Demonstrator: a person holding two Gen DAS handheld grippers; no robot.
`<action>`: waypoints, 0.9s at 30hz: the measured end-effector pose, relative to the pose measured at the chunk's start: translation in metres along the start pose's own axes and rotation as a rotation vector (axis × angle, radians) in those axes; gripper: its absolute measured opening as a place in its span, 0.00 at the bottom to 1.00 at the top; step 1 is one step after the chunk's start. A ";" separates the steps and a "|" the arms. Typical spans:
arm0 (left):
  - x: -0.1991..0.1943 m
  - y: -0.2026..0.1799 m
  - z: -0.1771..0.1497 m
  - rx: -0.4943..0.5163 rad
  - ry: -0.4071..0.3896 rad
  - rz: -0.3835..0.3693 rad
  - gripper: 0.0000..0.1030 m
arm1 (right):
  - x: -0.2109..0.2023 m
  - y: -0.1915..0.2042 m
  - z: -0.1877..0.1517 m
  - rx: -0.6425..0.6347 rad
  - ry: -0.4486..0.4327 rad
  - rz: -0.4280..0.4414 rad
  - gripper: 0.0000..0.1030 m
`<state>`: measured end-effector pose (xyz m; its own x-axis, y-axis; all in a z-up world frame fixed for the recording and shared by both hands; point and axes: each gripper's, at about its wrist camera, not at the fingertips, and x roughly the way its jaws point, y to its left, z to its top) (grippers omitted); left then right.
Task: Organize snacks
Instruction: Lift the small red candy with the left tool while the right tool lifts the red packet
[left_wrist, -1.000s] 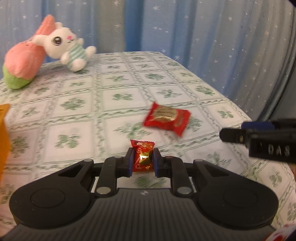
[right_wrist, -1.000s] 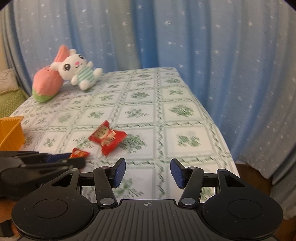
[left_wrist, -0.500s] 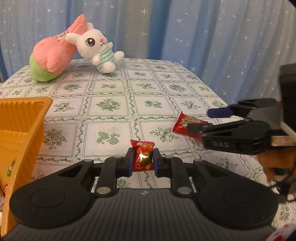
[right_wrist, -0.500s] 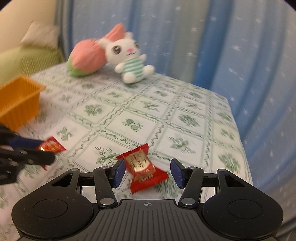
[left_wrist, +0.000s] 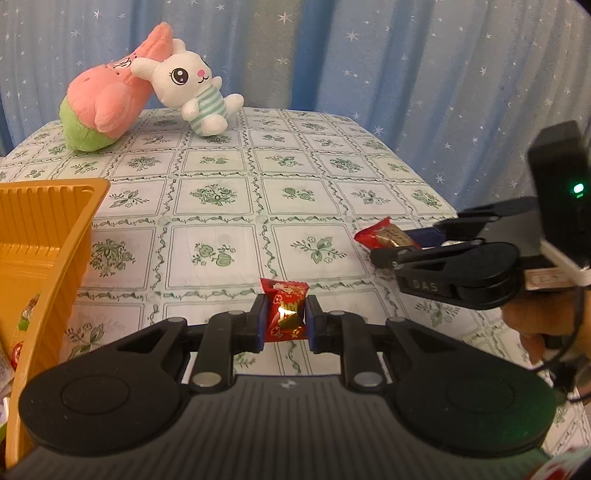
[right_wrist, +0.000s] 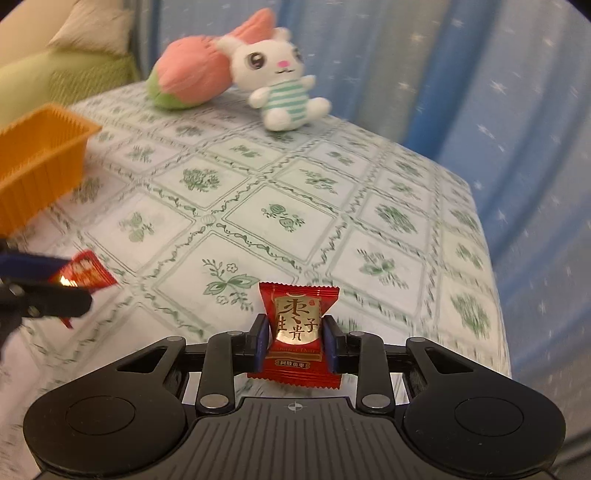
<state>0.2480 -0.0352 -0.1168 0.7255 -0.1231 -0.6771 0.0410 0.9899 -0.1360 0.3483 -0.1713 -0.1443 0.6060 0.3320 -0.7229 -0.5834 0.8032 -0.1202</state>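
Red foil shows in both hand-held grippers. The left hand-held gripper (left_wrist: 284, 322) is clenched on a small red candy (left_wrist: 286, 314), which stands upright between its blue pads above the bench (left_wrist: 218, 206). The right hand-held gripper (right_wrist: 295, 343) is clamped on a larger red snack packet (right_wrist: 297, 332) with a gold label carrying printed characters; the packet sits upright between the pads, its crimped top edge poking up beyond the fingertips.

In the left wrist view the right hand-held gripper (left_wrist: 402, 247) reaches in from the right side, the red packet (left_wrist: 386, 234) sticking out past its tips, with the person's hand (left_wrist: 543, 325) gripping its handle. In the right wrist view the left hand-held gripper (right_wrist: 70, 284) enters from the left edge, blurred, with its small candy (right_wrist: 86, 275) in its tips.

An orange ribbed tray (left_wrist: 44, 236) sits at the left side of the bench, and some wrapped snacks (left_wrist: 22, 332) are partly visible inside it. The bench wears a white cloth with green floral squares. At its far end a white plush rabbit (left_wrist: 195, 92) in a striped shirt leans against a pink and green plush toy (left_wrist: 103, 107). Blue star-patterned curtains (left_wrist: 406, 66) hang behind.
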 end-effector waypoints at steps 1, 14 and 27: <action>-0.004 -0.001 -0.001 0.000 0.003 -0.004 0.18 | -0.007 0.001 -0.001 0.032 0.000 0.001 0.30; -0.086 -0.010 -0.007 0.036 -0.018 -0.028 0.18 | -0.124 0.033 -0.015 0.324 -0.024 0.019 0.30; -0.186 -0.007 -0.014 0.061 -0.059 -0.036 0.18 | -0.218 0.086 -0.020 0.427 -0.065 0.018 0.30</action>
<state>0.1034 -0.0199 0.0005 0.7618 -0.1565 -0.6286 0.1085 0.9875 -0.1143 0.1549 -0.1841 -0.0102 0.6384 0.3676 -0.6763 -0.3268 0.9249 0.1943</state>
